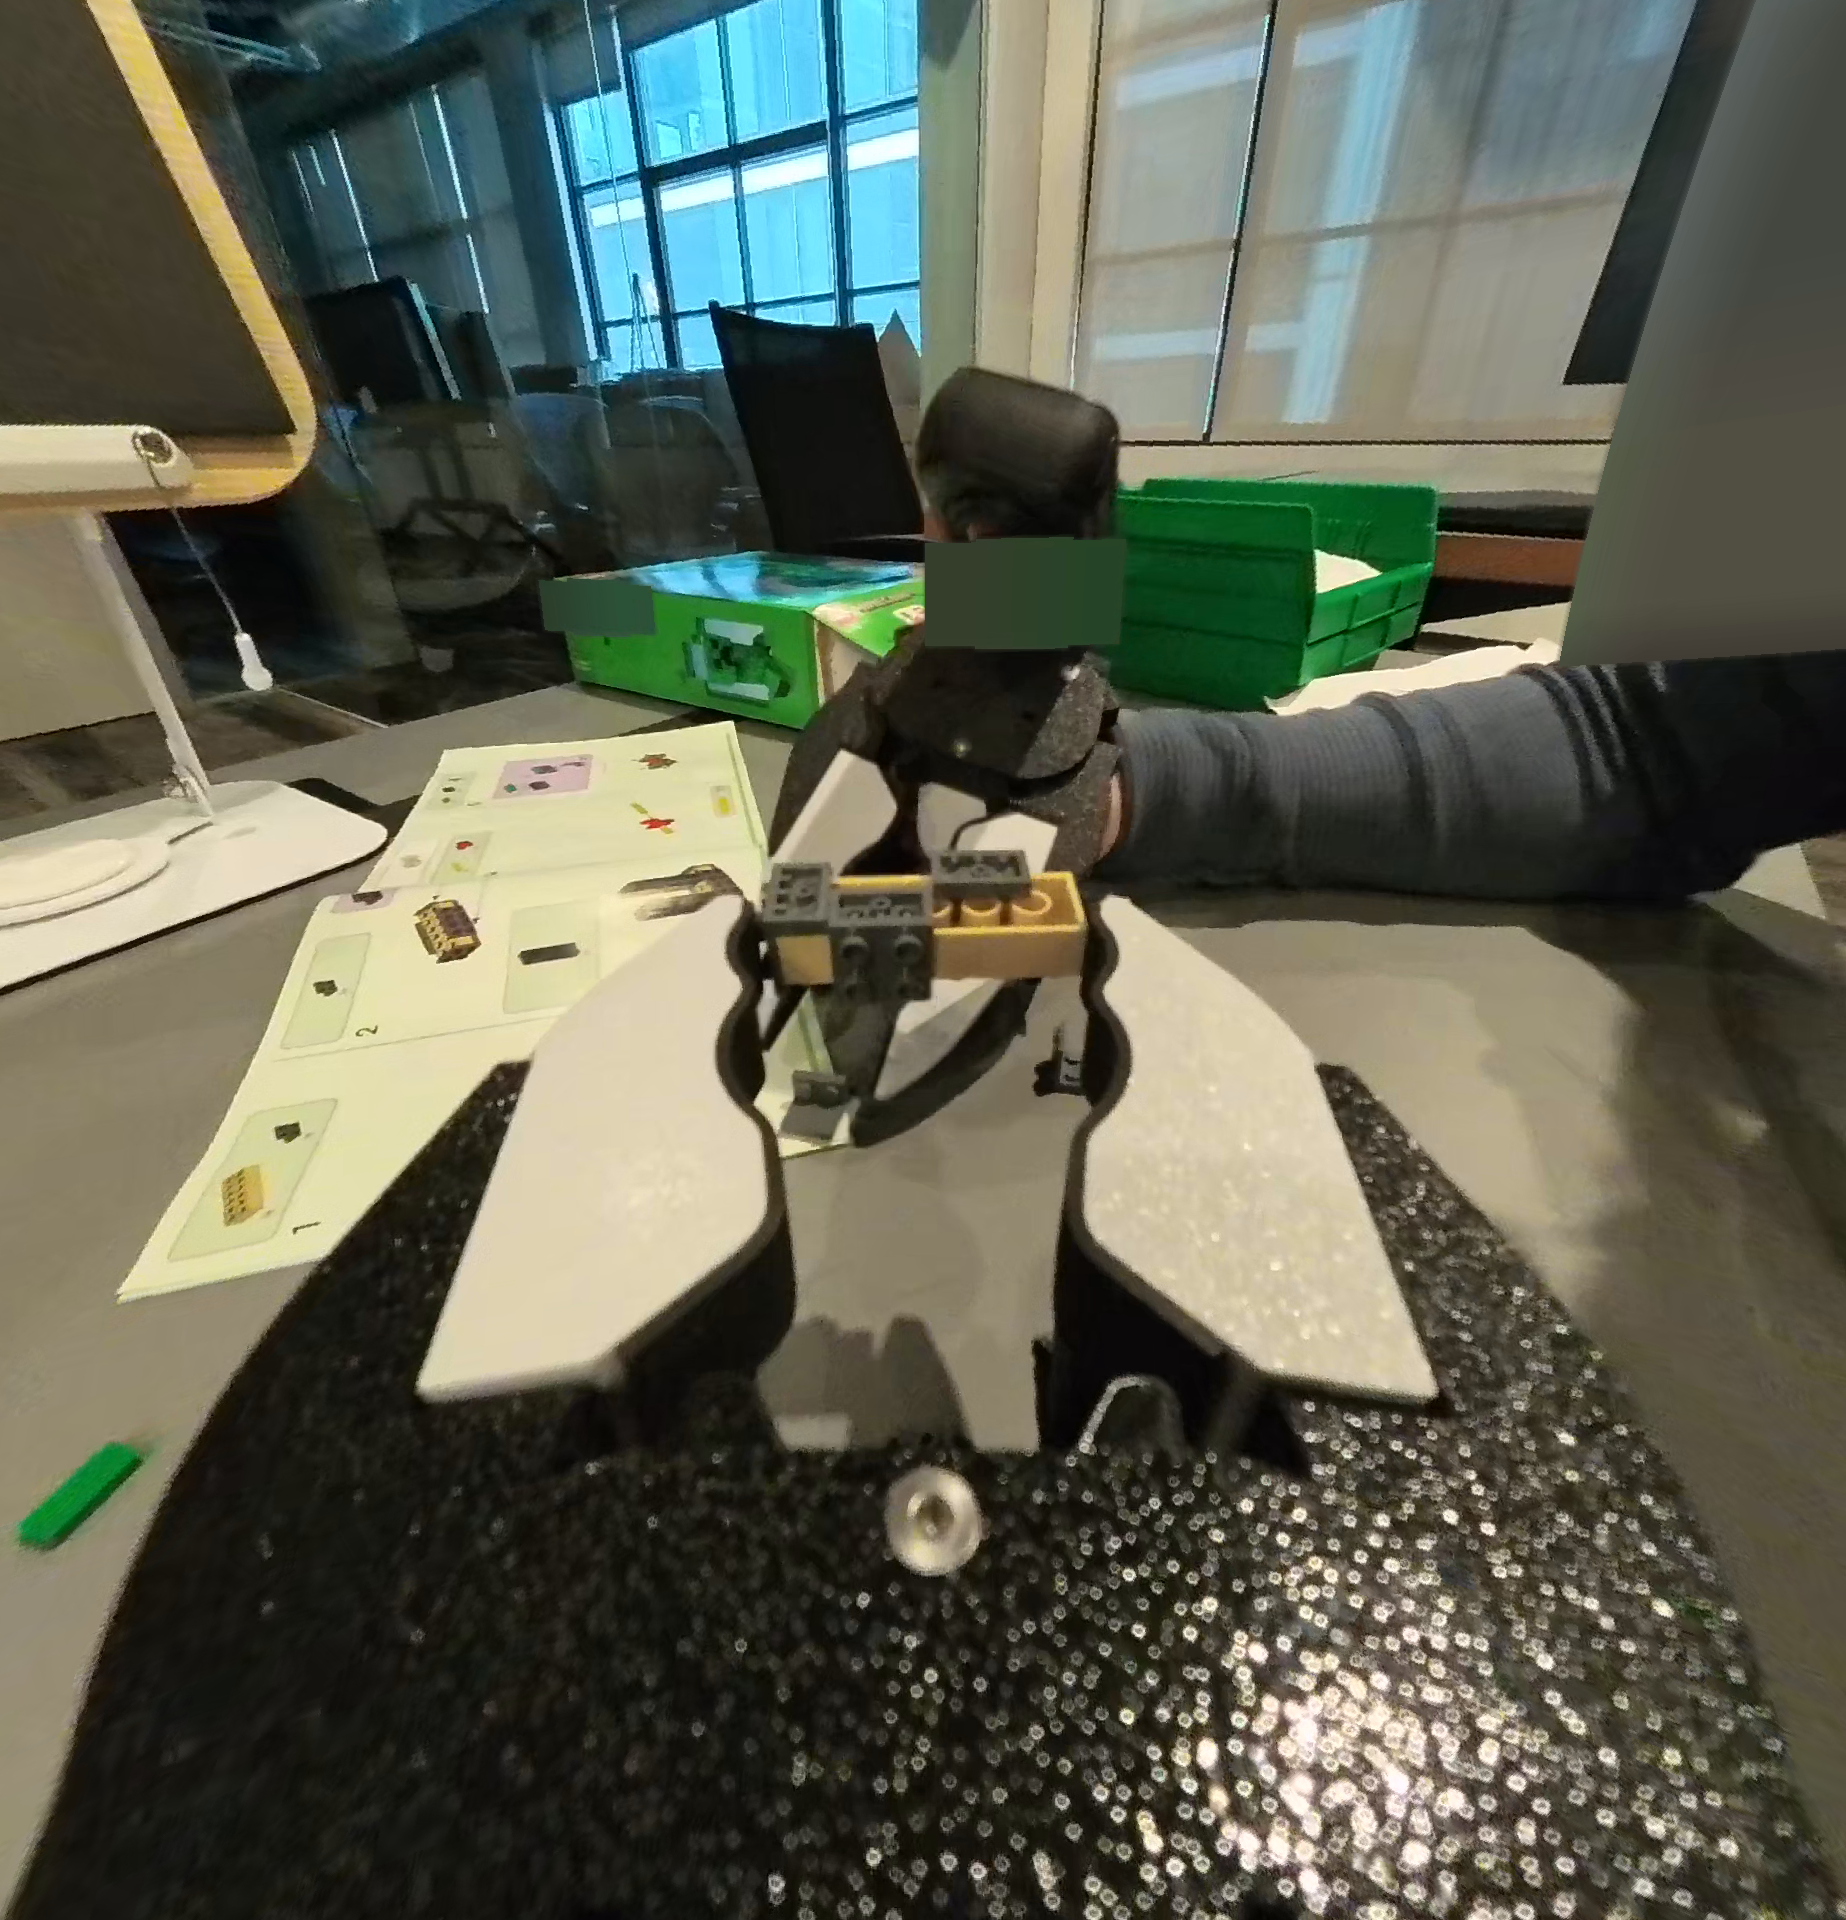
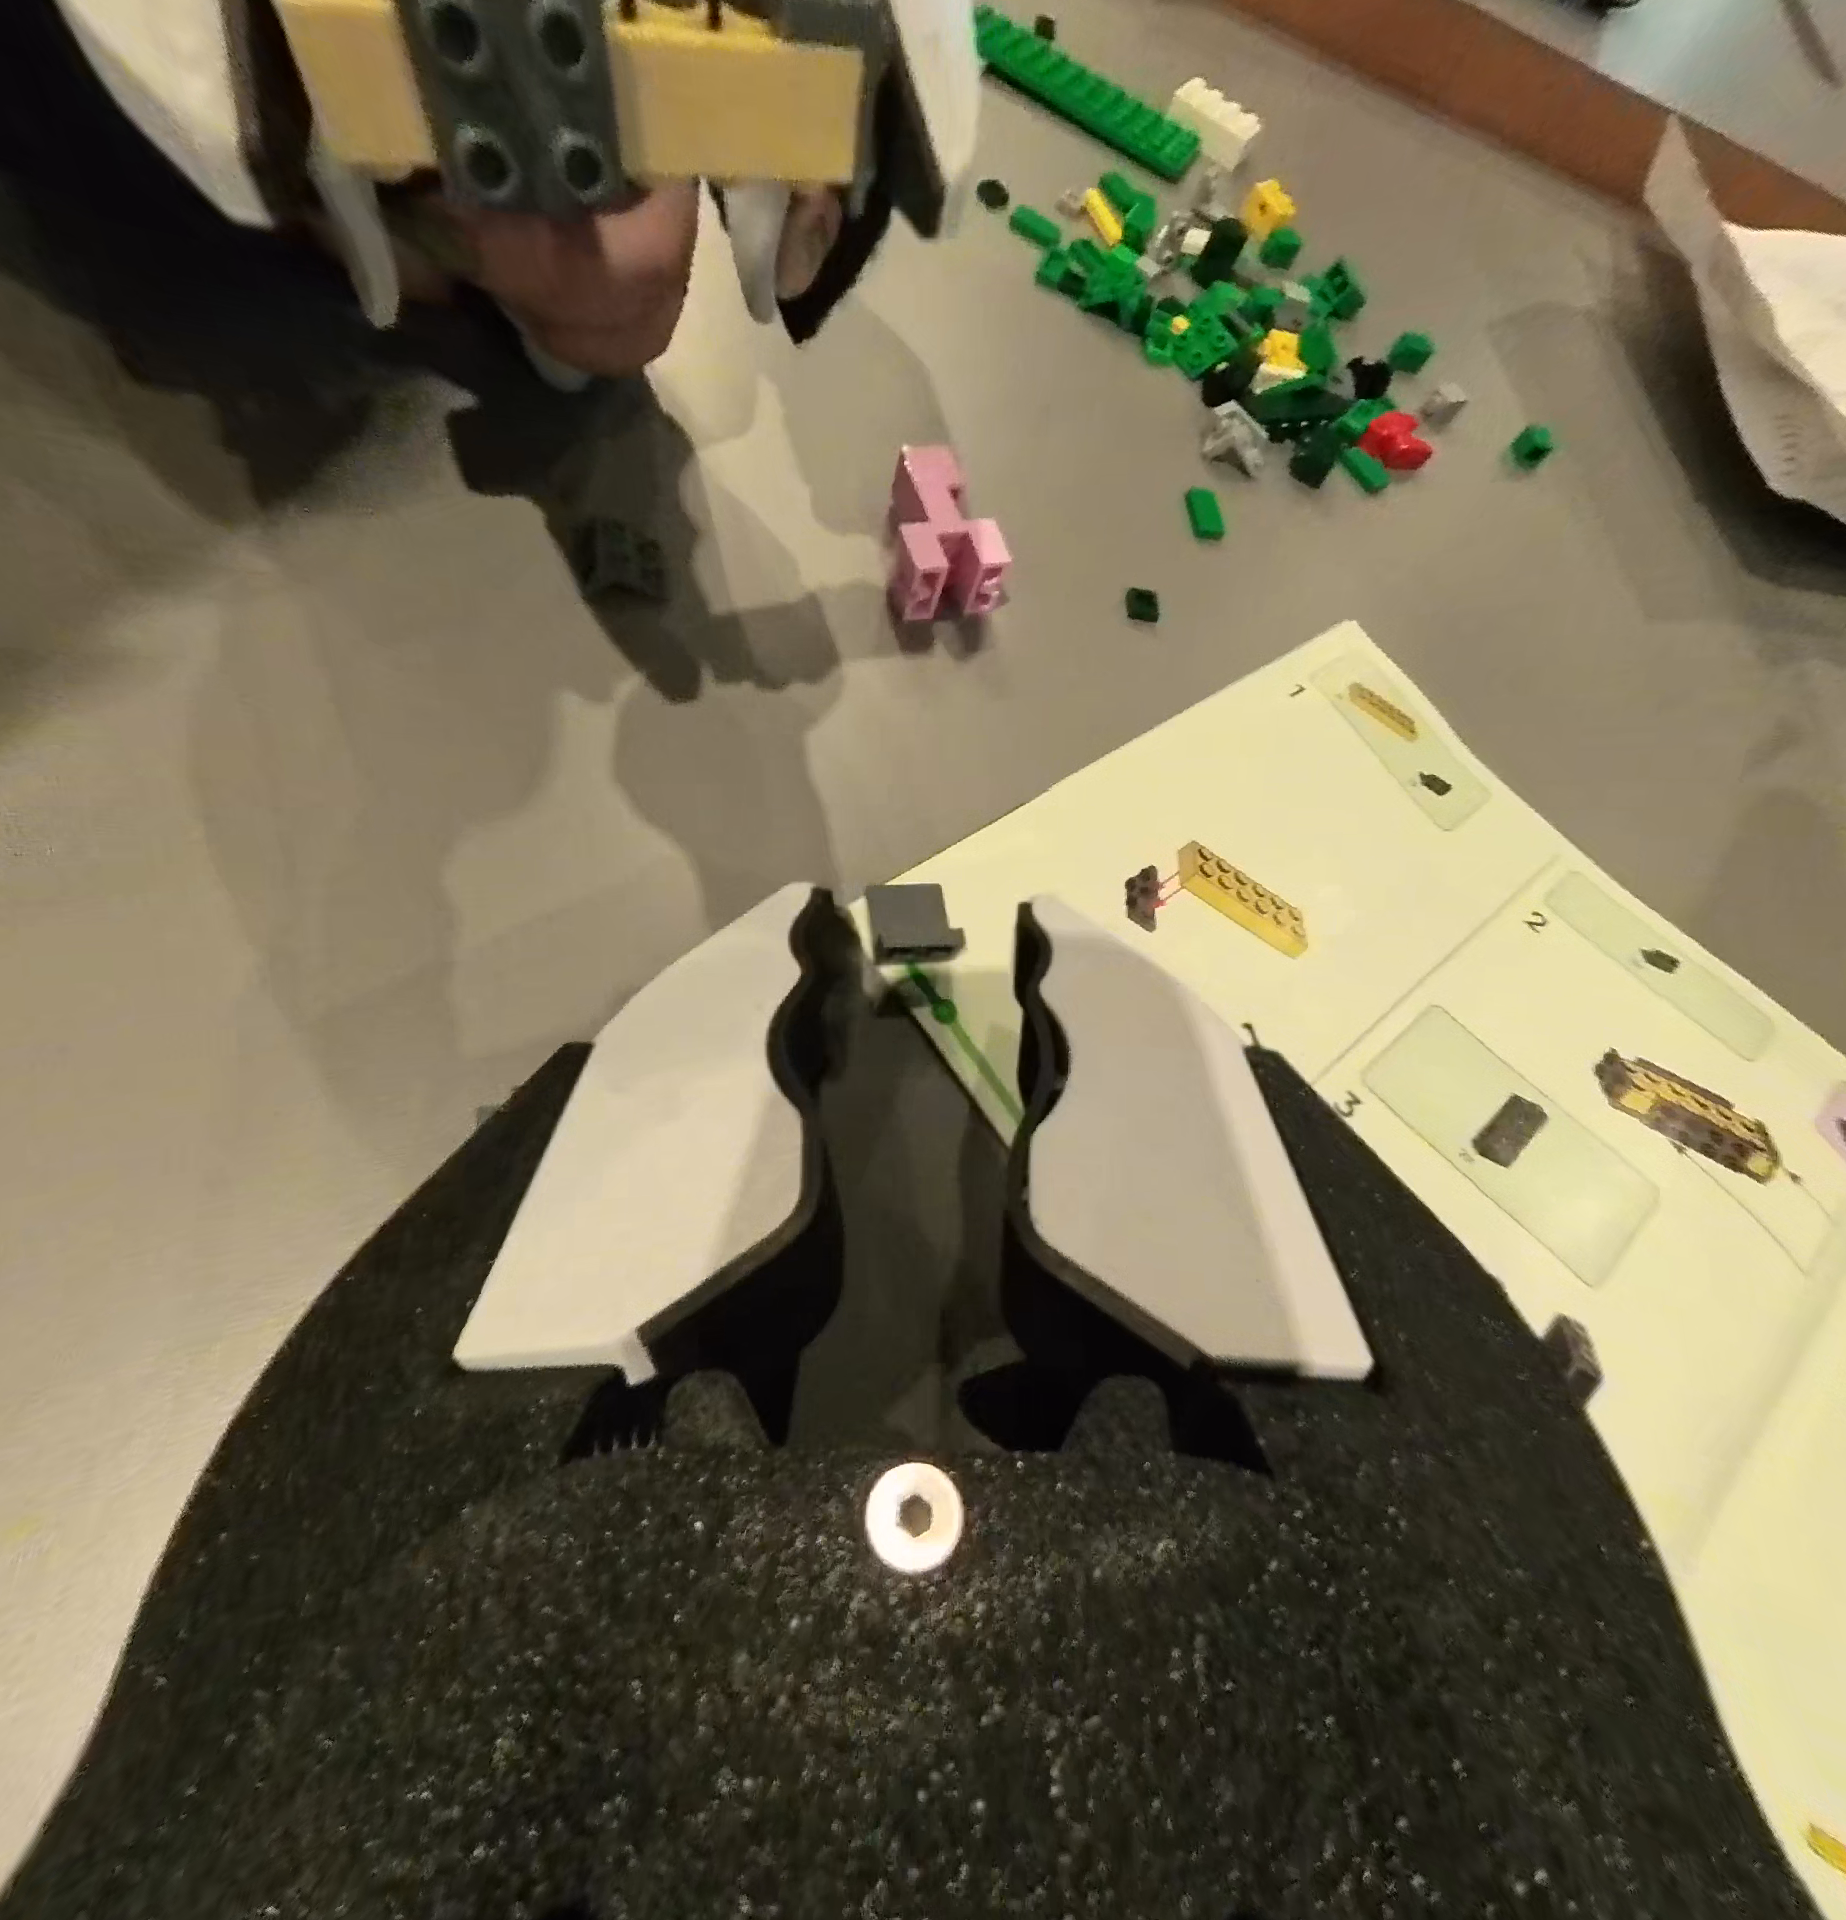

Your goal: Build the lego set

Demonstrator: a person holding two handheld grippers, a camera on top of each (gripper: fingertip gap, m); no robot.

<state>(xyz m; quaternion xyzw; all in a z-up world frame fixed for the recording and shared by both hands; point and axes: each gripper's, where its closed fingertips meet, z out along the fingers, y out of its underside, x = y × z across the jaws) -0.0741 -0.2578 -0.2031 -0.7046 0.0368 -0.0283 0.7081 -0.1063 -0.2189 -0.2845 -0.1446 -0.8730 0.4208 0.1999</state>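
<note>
My left gripper (image 1: 919, 940) is shut on a long tan brick (image 1: 1012, 925) with dark grey pieces (image 1: 883, 940) clipped on it, held above the grey table. The brick also shows at the top left of the right wrist view (image 2: 737, 104). My right gripper (image 2: 924, 935) is open and points down at the corner of the instruction sheet (image 2: 1418, 987). A small dark grey piece (image 2: 911, 920) lies on the sheet between its fingertips, nearer the left one. In the left wrist view the right gripper (image 1: 929, 1091) stands just beyond the tan brick, over that piece (image 1: 820, 1091).
A pile of loose green, yellow and grey bricks (image 2: 1241, 312), a long green plate (image 2: 1085, 104) and a pink build (image 2: 945, 540) lie beyond. A green box (image 1: 732, 634), a green bin (image 1: 1272, 582) and a white stand base (image 1: 119, 852) sit farther off. A green plate (image 1: 77, 1496) lies at the left. Across from one pair of fingers to the other is roughly 10 cm.
</note>
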